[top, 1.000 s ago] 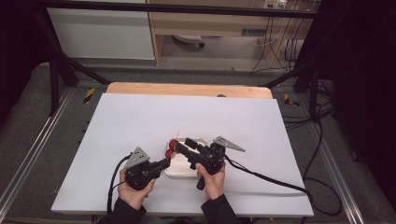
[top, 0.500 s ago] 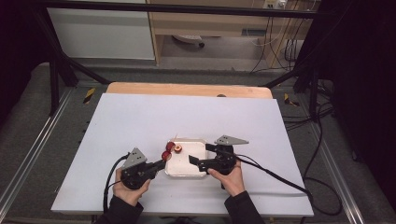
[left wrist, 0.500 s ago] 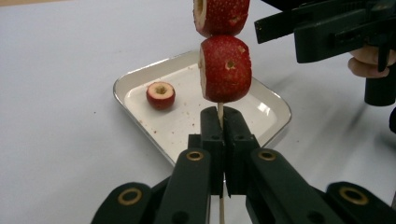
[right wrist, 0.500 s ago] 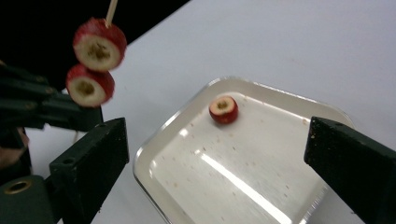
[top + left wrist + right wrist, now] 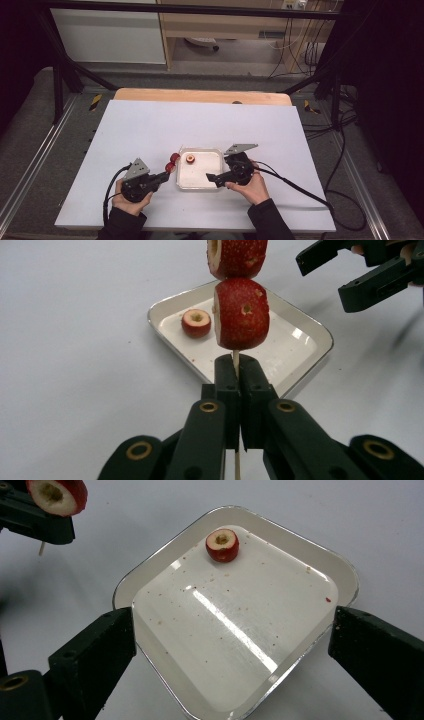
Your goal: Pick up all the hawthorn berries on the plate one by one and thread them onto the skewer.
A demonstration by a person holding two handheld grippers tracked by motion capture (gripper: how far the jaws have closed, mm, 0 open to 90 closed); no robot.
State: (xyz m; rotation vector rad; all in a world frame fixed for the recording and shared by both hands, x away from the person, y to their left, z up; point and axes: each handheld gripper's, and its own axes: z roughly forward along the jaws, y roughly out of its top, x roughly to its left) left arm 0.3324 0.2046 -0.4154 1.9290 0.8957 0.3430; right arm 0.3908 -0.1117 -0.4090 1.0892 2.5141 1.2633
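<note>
A thin wooden skewer (image 5: pixel 235 358) carries two red fruit pieces with cored centres (image 5: pixel 241 314), and my left gripper (image 5: pixel 235 365) is shut on its stick just below them. From above, this gripper (image 5: pixel 165 175) sits left of a white square tray (image 5: pixel 200 175), with the skewered fruit (image 5: pixel 172 161) at the tray's left edge. One loose fruit piece (image 5: pixel 222 545) lies in the tray's far left corner (image 5: pixel 190 159). My right gripper (image 5: pixel 232 625) hangs over the tray's near right side (image 5: pixel 218 169); its jaws have just been opening and stand wide with nothing between them.
The tray (image 5: pixel 345 575) rests on a large white sheet (image 5: pixel 150 130) that covers a wooden table (image 5: pixel 200 95). Small red crumbs dot the tray floor. Cables trail from both grippers toward the near edge. Dark frame posts stand beyond the table.
The two grippers were close together over the tray; they have drawn apart, the right one to the right with its jaws opened wide, the left one to the left still holding the skewer.
</note>
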